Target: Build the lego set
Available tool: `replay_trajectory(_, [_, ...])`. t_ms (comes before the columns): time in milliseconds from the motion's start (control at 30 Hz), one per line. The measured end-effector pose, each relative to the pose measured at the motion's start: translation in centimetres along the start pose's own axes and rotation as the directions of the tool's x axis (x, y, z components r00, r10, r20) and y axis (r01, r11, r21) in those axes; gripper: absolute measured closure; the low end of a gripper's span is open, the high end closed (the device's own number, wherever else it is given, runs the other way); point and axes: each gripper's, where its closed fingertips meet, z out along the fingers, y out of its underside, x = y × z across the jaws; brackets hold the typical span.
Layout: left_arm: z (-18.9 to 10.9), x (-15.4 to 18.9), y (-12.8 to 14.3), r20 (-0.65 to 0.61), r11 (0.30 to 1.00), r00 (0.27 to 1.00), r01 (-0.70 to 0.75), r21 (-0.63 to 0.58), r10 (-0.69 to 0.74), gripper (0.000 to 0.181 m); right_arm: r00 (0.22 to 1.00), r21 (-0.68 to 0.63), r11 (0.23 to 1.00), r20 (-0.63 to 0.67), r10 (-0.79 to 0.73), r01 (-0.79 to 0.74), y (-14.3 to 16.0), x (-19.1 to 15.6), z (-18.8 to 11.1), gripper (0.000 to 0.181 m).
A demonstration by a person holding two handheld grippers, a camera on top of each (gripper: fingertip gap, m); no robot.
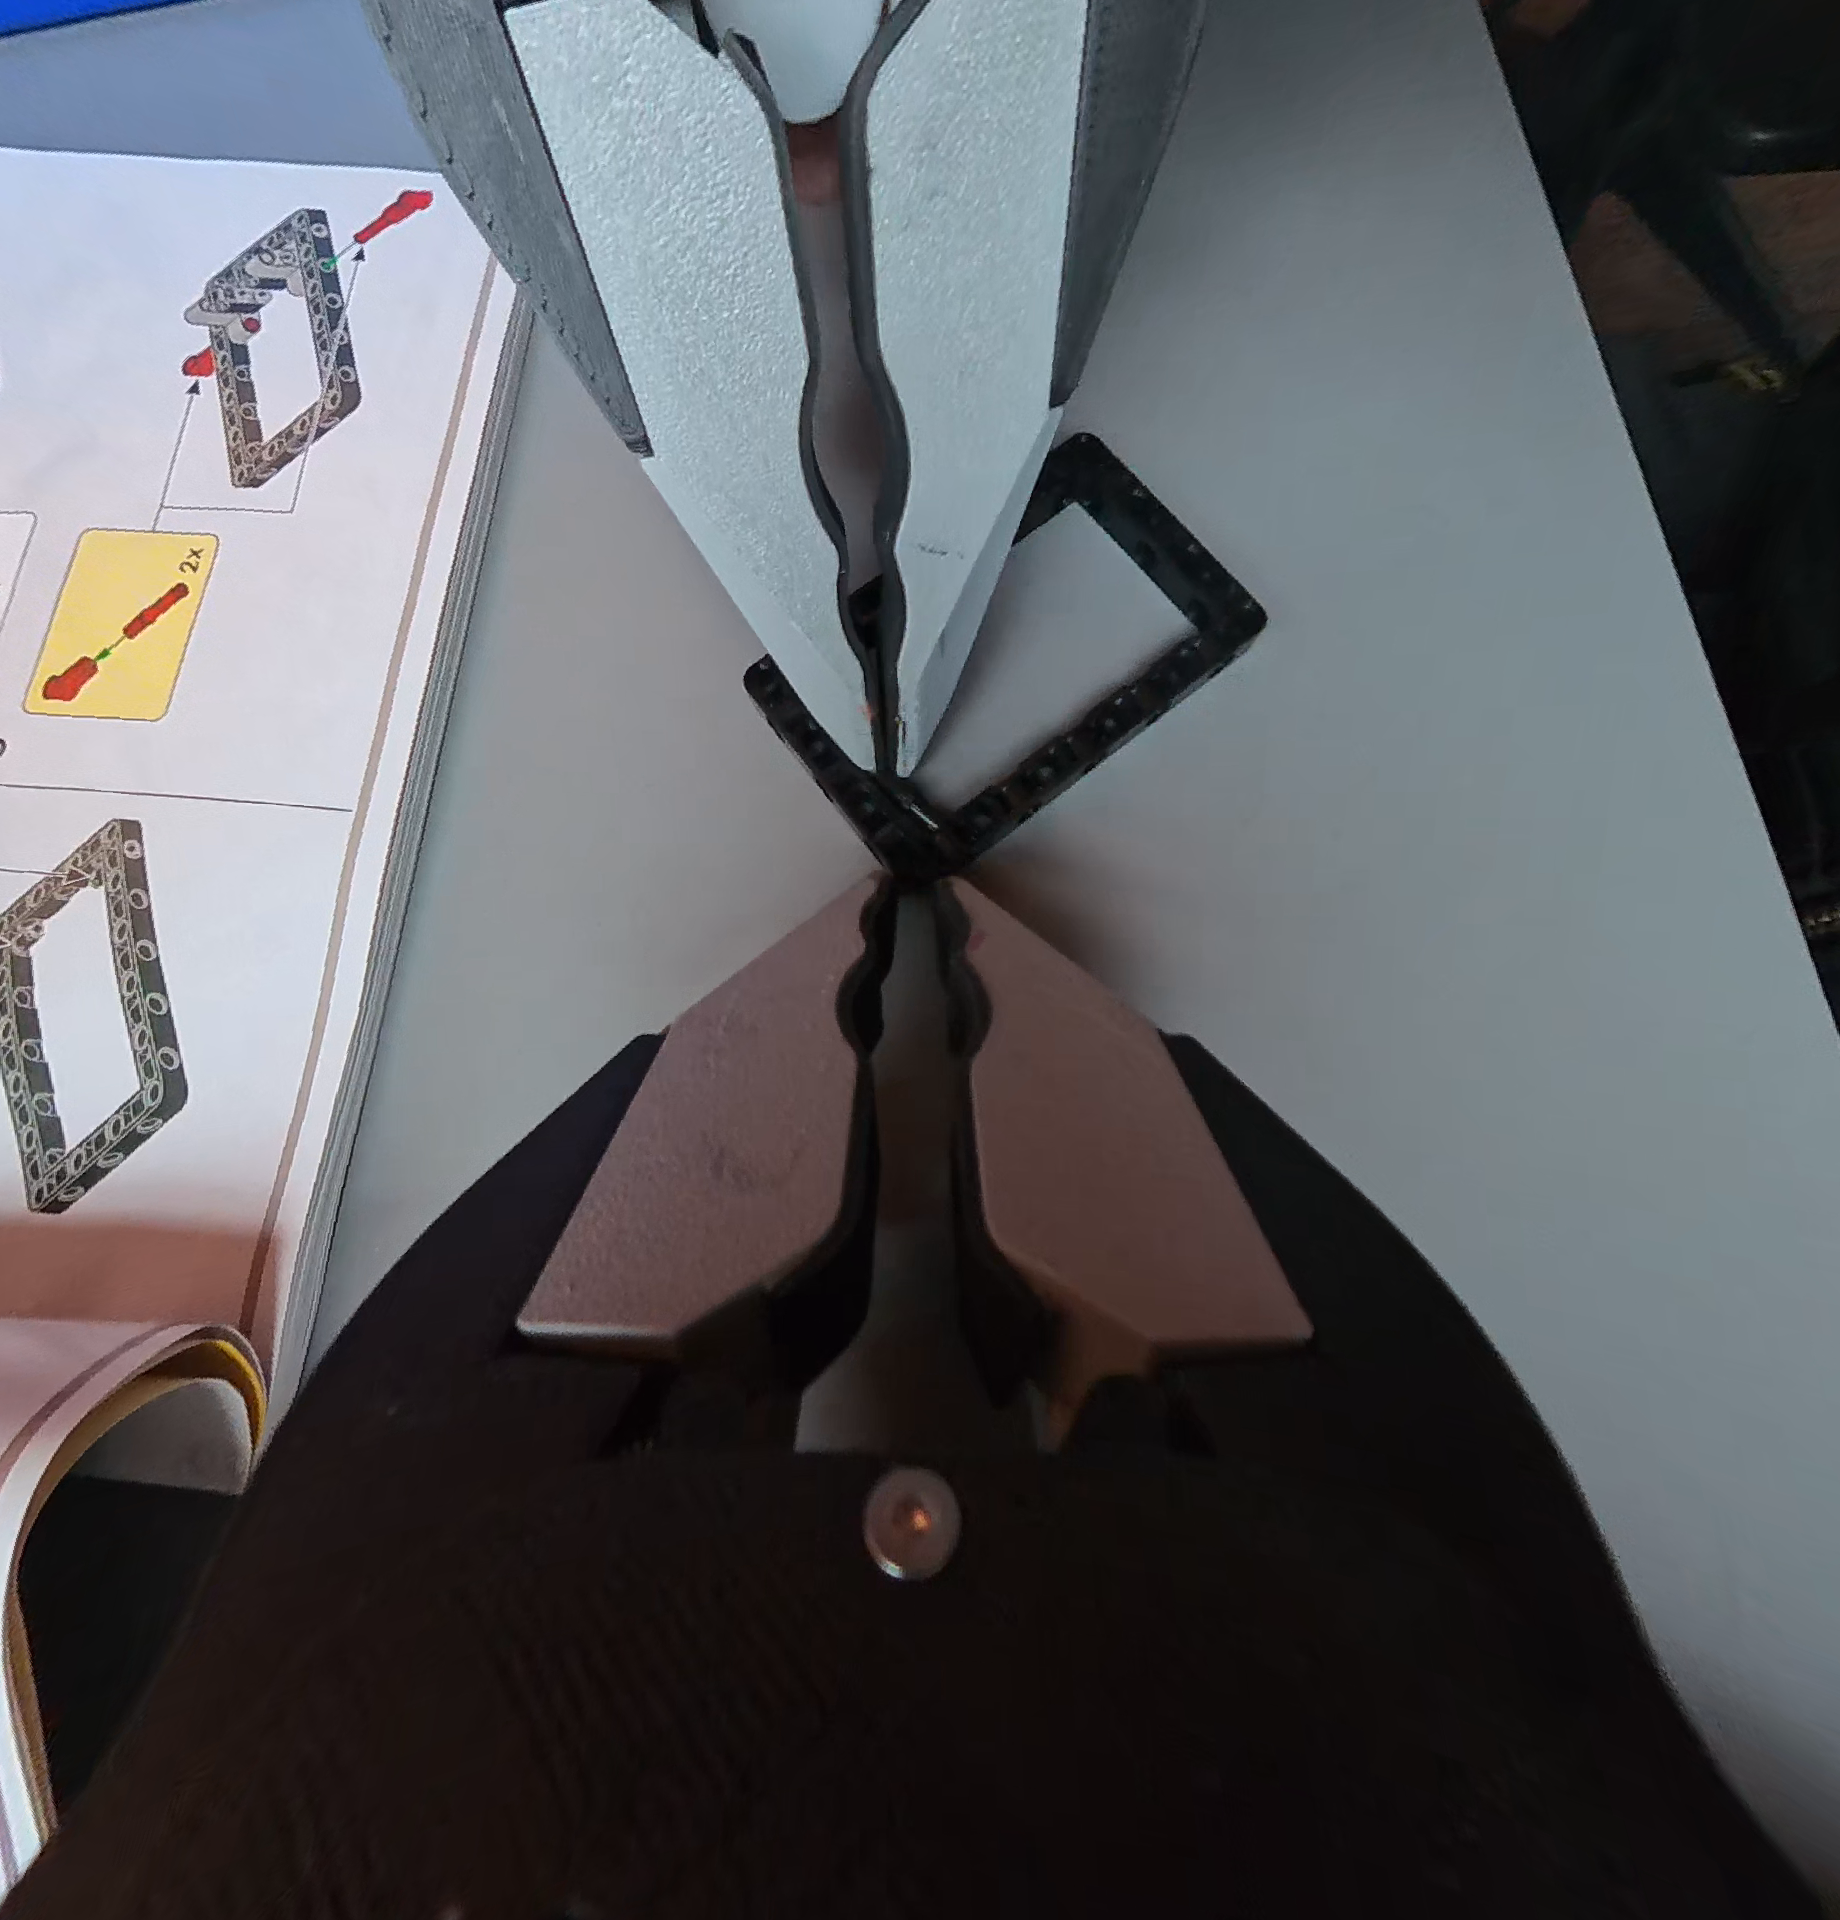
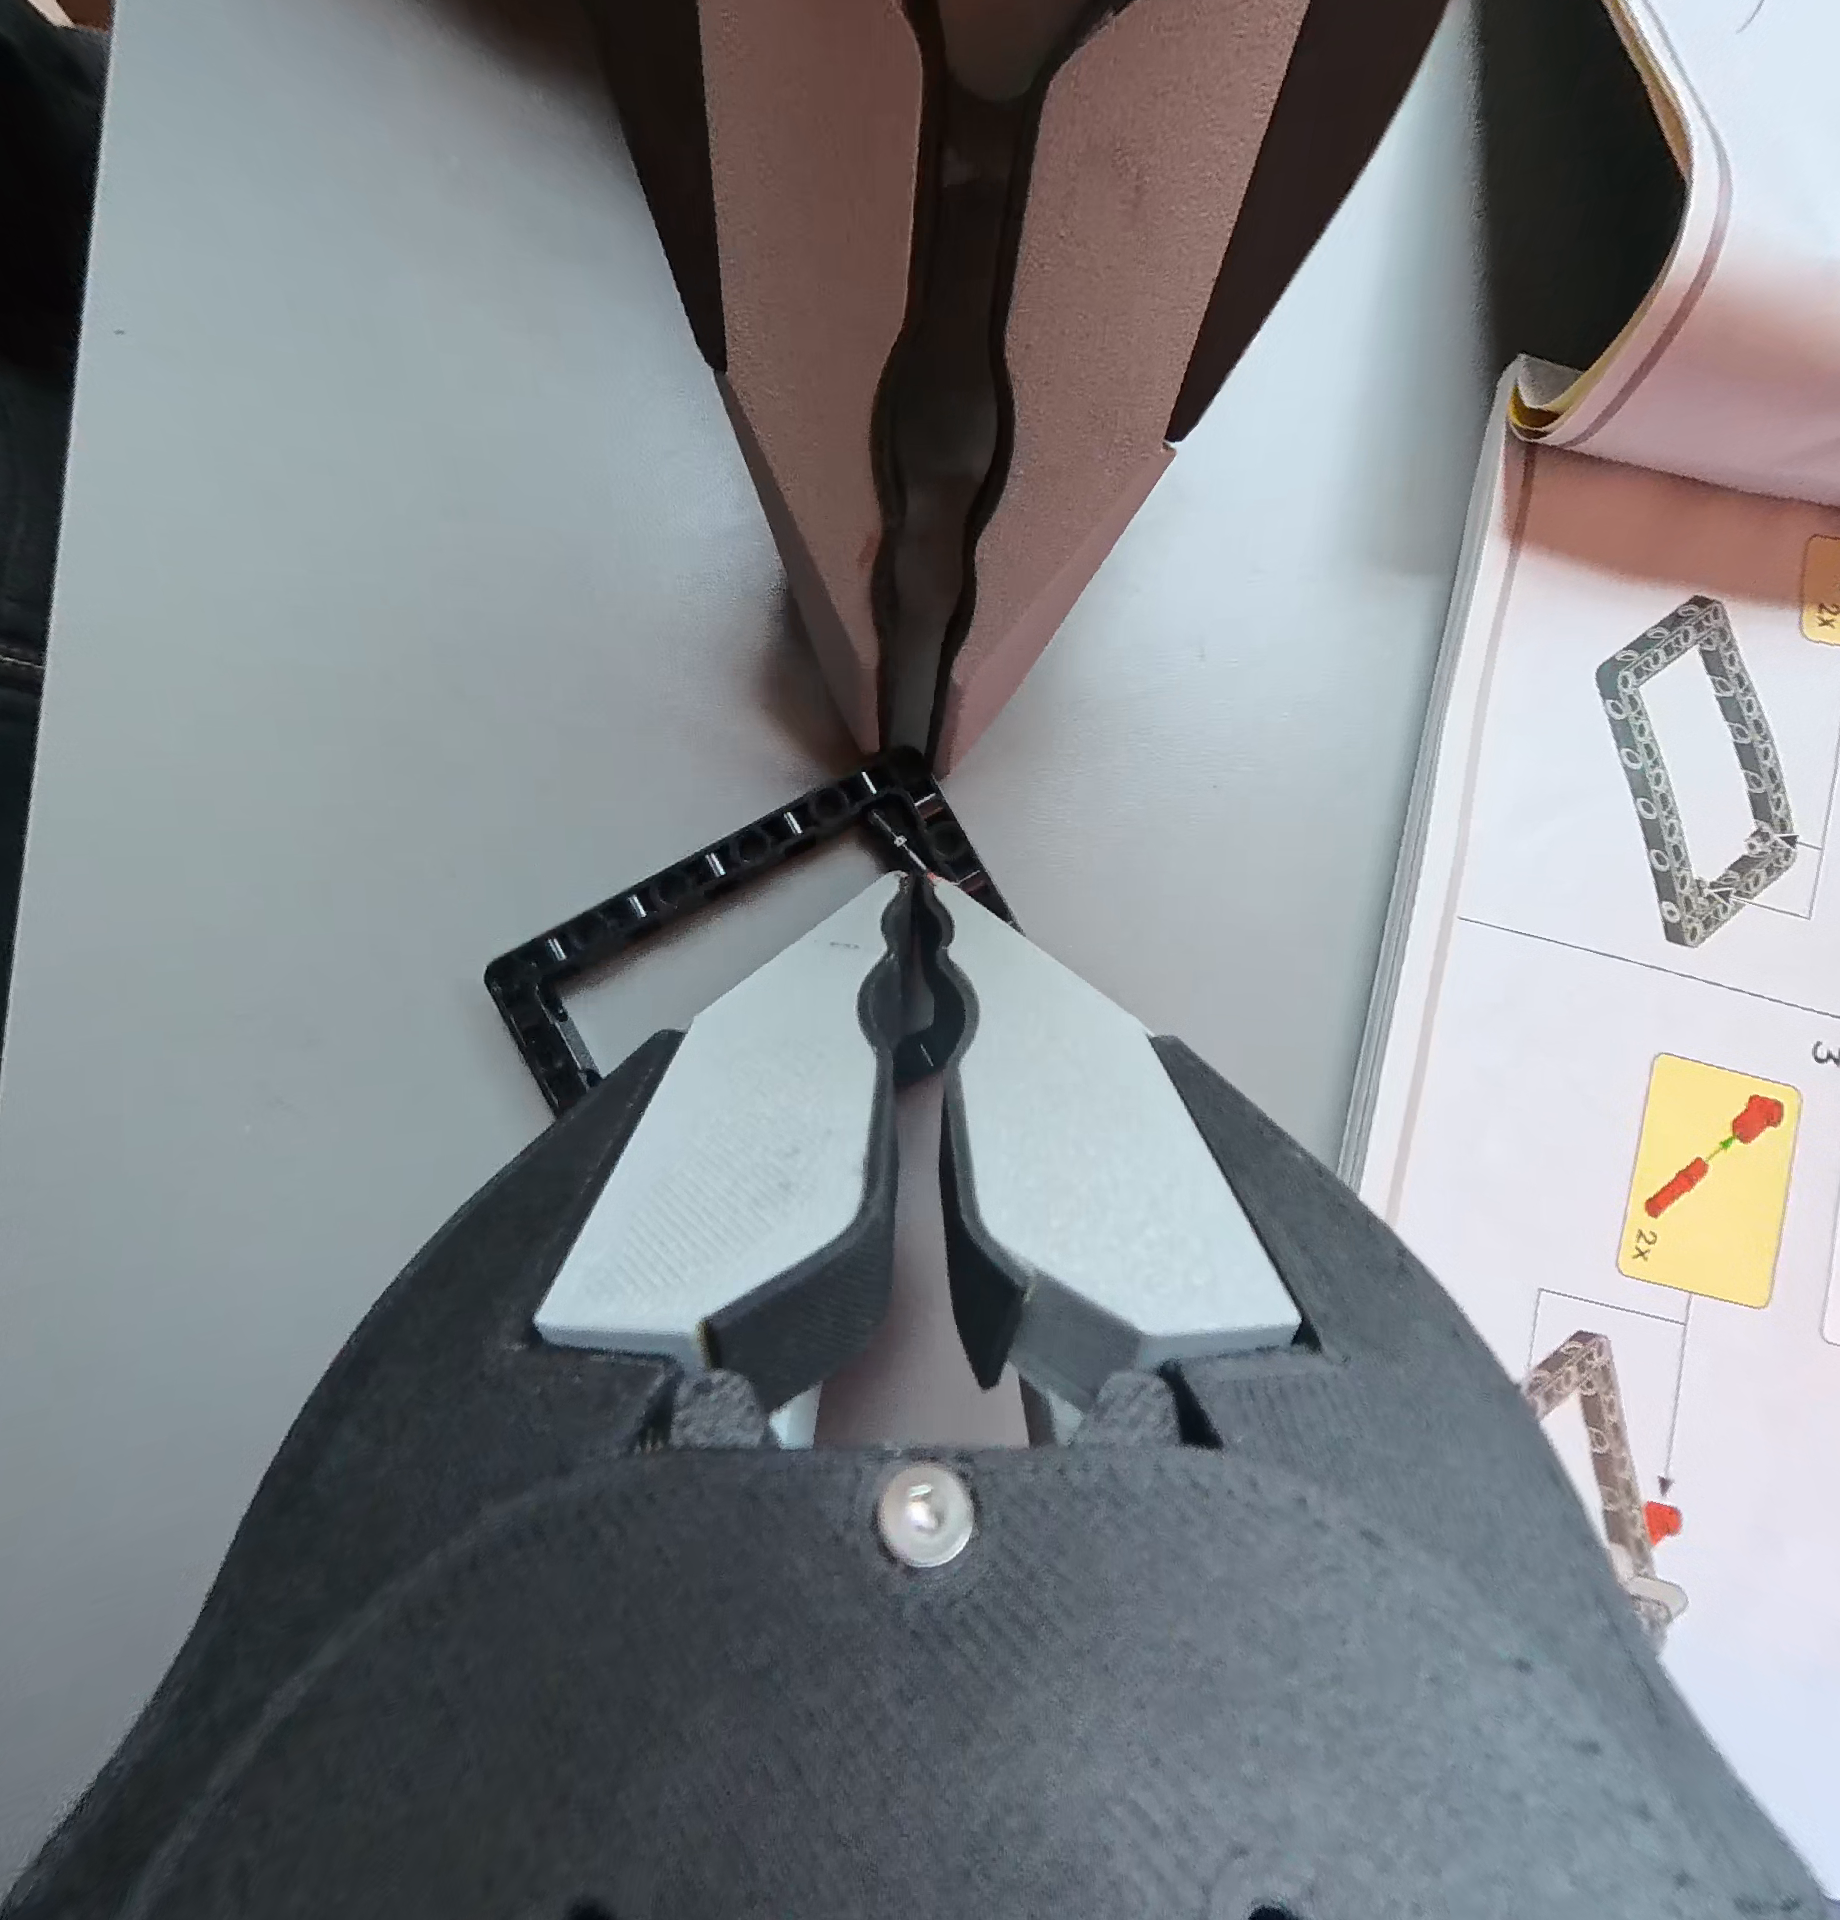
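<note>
A black rectangular Lego frame (image 1: 1113, 719) lies flat on the white table; it also shows in the right wrist view (image 2: 708, 862). My left gripper (image 1: 911, 883), with pinkish fingers, is closed on the frame's near corner; from the right wrist view it comes in from the top (image 2: 908, 750). My right gripper (image 2: 916, 888), with pale grey fingers, is closed just inside that same corner, over the frame (image 1: 888, 753). Only a tiny red speck shows between its tips, which looks like a red pin (image 2: 931, 879). The two grippers point at each other, tips almost touching.
An open instruction booklet (image 1: 220, 623) lies beside the frame, on the left in the left wrist view and on the right in the right wrist view (image 2: 1674, 935). The table's edge (image 1: 1726, 727) runs along the other side, with dark things beyond it. My left and right fingertips are right by each other.
</note>
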Motion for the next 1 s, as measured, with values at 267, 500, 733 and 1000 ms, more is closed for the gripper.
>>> replay_trajectory(267, [0.01,-0.01,-0.02,-0.003,1.000,1.000,0.002,0.001,-0.002,0.176,0.990,0.025,0.994,0.094,0.107,-0.110,0.08,-0.44,-0.15,0.181])
replay_trajectory(500, [0.01,0.01,-0.01,-0.005,1.000,1.000,0.003,0.001,-0.003,0.177,0.954,0.036,0.971,0.196,0.225,-0.236,-0.02,-0.78,-0.20,0.181])
replay_trajectory(733, [0.01,0.04,-0.03,0.005,1.000,1.000,-0.006,0.001,0.006,0.177,0.885,0.050,0.921,0.301,0.355,-0.386,-0.33,-0.77,-0.44,0.181])
replay_trajectory(1000, [0.05,0.16,-0.08,0.006,1.000,1.000,0.000,0.000,0.000,0.177,0.831,0.029,0.878,0.339,0.441,-0.478,-0.29,-0.82,-0.48,0.181])
